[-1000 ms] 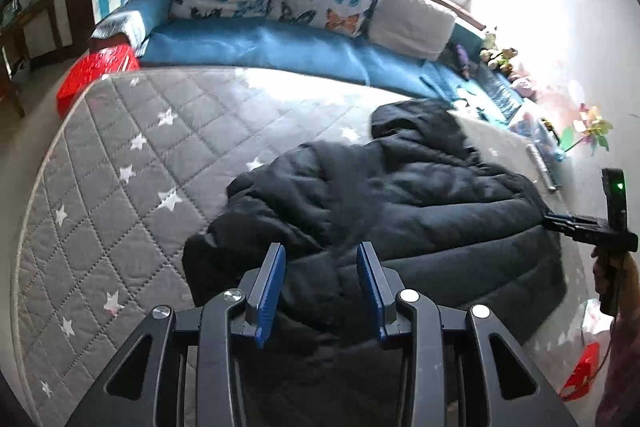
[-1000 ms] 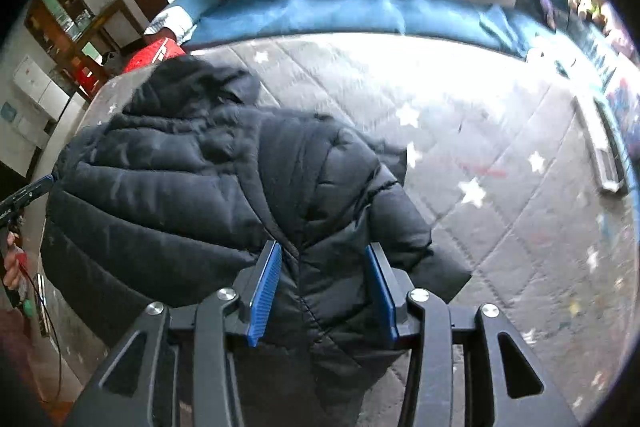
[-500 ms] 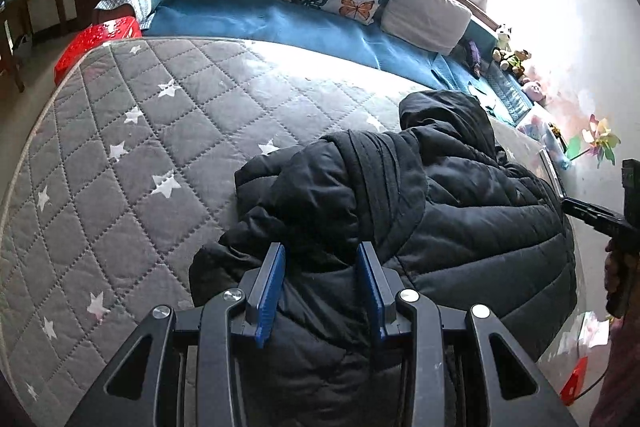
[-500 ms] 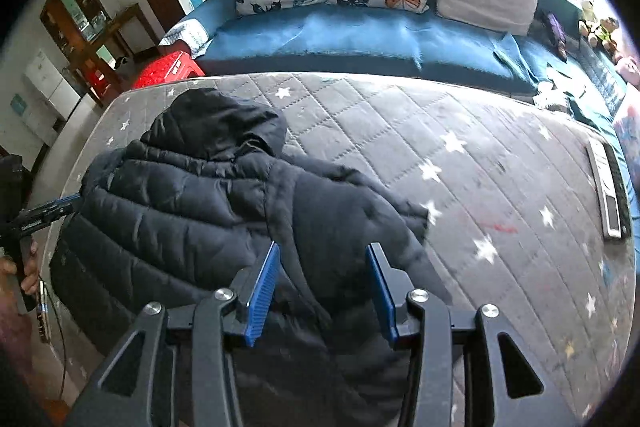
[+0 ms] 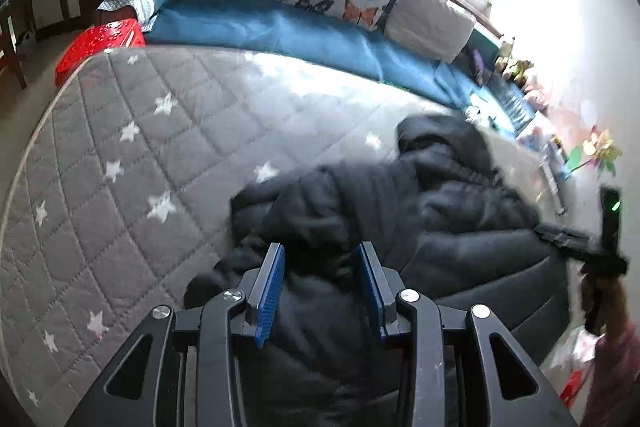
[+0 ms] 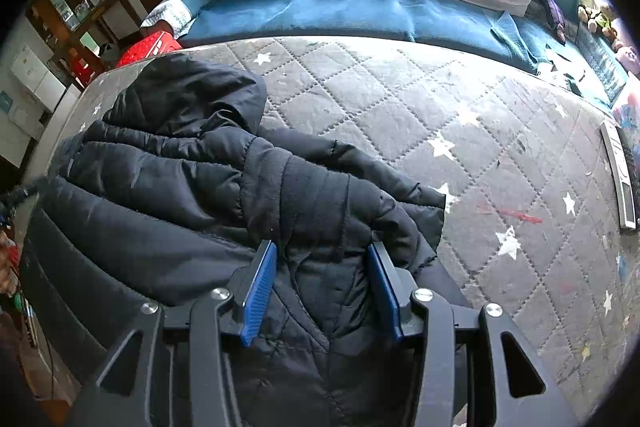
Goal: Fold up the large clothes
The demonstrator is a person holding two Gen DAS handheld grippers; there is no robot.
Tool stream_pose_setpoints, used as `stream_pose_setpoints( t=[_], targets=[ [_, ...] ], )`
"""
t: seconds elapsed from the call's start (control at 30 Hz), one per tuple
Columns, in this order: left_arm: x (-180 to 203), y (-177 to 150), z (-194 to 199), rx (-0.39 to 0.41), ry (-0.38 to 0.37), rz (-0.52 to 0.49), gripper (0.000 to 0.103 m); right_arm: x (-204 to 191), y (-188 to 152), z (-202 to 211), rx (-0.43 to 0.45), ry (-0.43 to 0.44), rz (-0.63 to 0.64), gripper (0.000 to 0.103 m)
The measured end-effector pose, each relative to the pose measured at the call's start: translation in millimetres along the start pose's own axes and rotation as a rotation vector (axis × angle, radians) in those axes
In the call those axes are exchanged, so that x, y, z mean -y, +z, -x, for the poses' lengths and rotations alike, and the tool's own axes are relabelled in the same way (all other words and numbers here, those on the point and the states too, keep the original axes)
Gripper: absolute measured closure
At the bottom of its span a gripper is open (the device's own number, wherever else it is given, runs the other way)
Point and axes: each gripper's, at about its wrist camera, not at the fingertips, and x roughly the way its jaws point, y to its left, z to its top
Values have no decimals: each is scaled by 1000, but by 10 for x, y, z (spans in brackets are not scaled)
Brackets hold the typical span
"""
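Sleeves folded in, both tongs over the jacket

Left tongs (image 5: 320, 283) part-open over a bunched sleeve, grip unclear; the jacket (image 6: 192, 195) lies on the mattress (image 6: 460, 131), sleeves now folded inward (body fold next). Right tongs (image 6: 322, 281) have just been widening, fabric between them, apparently letting go. Remote (image 6: 622, 179) far right, clear.

In the left wrist view we find the black jacket (image 5: 400, 219) smeared by motion blur, its near hem hidden under the fingers (image 5: 272, 283). In the right wrist view its lower part runs off the bottom edge; whether the fingers (image 6: 260, 287) press it, we cannot tell.
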Motion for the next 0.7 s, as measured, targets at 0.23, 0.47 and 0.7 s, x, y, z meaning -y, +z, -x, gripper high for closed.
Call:
stream_pose_setpoints(
  t=[0.23, 0.47, 0.7],
  targets=[
    [202, 236, -51, 25, -30, -25, 62, -8, 19, -4, -6, -4, 5, 51],
    [141, 253, -524, -67, 27, -5, 61, -10, 5, -17, 0, 1, 3, 50],
    [126, 272, -452, -57, 24, 18, 60, 25, -79, 89, 62, 8, -3, 48]
  ],
)
